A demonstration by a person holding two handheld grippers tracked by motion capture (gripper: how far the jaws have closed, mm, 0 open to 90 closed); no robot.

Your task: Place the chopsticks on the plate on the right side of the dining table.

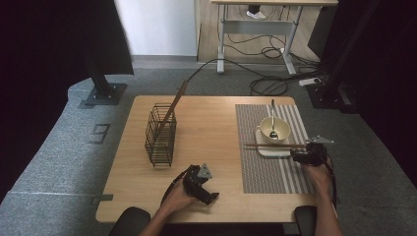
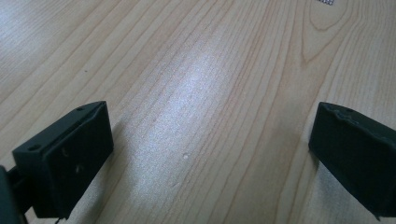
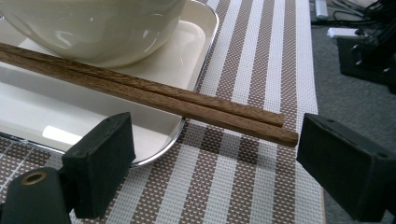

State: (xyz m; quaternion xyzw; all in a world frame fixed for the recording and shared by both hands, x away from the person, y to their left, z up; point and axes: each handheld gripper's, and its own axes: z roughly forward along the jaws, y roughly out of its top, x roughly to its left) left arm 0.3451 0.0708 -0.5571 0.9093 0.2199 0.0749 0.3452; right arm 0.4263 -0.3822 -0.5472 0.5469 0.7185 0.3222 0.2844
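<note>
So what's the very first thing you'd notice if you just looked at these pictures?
Probably the pair of brown chopsticks lying across the white tray under the cream bowl, with the open right gripper right at their ends on the striped mat. Next, the black wire basket on the left of the wooden table, one long stick leaning out of it.
</note>
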